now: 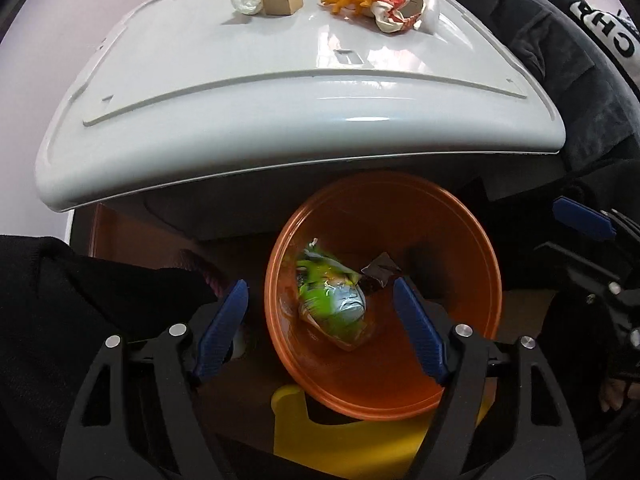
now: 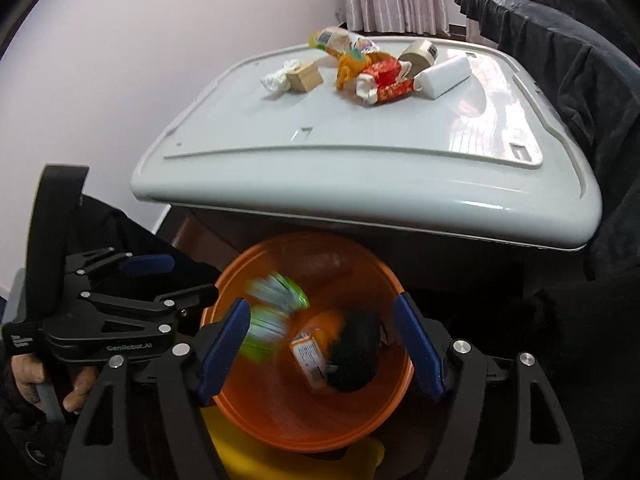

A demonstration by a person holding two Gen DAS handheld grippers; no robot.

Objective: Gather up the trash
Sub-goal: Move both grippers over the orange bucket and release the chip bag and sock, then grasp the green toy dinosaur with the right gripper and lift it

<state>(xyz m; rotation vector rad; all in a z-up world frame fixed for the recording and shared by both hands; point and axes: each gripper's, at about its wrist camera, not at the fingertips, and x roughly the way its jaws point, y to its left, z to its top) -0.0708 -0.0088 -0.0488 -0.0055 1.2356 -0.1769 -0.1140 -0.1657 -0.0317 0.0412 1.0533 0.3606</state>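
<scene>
Both your claws hang spread and empty over the orange bin [image 1: 384,292]: the left claw [image 1: 320,328] and the right claw [image 2: 320,344]. A green wrapper [image 1: 332,300] lies in the bin. More trash waits on the bench [image 2: 360,136] behind the bin: a crumpled tissue [image 2: 276,80] and a red wrapper [image 2: 384,80]. Reaching back, you could grab the toy dinosaur [image 2: 352,66] touching the red wrapper.

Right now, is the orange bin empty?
No. The orange bin holds a green wrapper and a dark packet.
</scene>
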